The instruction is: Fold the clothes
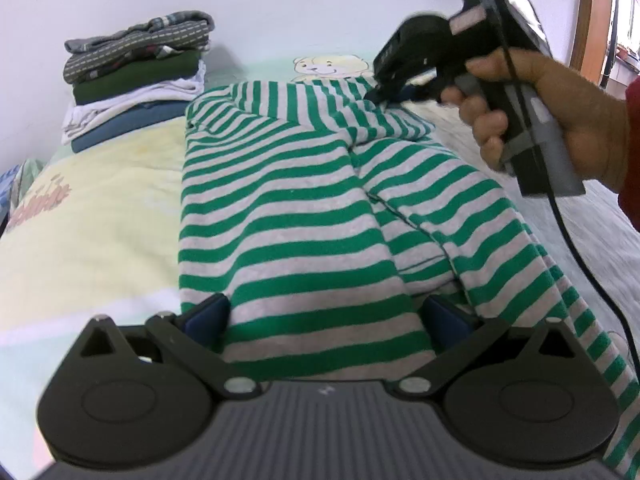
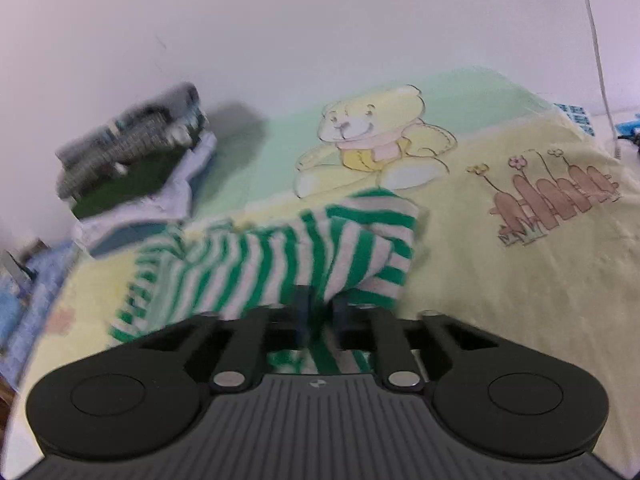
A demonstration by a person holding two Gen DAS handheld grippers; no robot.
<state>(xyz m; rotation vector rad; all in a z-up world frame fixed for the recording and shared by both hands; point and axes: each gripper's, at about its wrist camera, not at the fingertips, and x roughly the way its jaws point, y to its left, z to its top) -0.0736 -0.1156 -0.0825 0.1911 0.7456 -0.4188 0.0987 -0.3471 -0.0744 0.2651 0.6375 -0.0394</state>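
Two grippers at work on one striped garment (image 1: 288, 208), green and grey, spread over a bed (image 1: 92, 208) under a pale yellow and mint cover printed with a cartoon bear (image 2: 368, 140) and a brown fence (image 2: 556, 200).

Left wrist view: left gripper (image 1: 326, 312) low at the near edge of the garment, blue-padded fingers (image 1: 210, 314) set wide apart, cloth bunched up between them and draped over the gripper body. Whether actually pinched or merely lying between the pads, cannot tell. Far end of the garment lifted and creased into a ridge, with a loose striped strip hanging off the right side. Right gripper (image 1: 378, 94) seen from outside in the upper right, gripped by a bare hand (image 1: 552, 120), a red sleeve (image 1: 632, 152) at the wrist, a black cable (image 1: 576, 256) trailing down, a green light on top. Tips down on the far edge of the striped cloth.

Right wrist view, motion-blurred: right gripper (image 2: 322, 316) with fingers (image 2: 302, 312) drawn narrow, a fold of the striped garment (image 2: 280, 256) clamped between them and raised off the cover, the rest trailing left and down.

Beside the garment, against the white wall (image 2: 320, 20), a stack of folded clothes (image 1: 136, 76): grey stitched piece on top, dark green, white and blue below. Stack apart from the striped cloth, near its far left corner.
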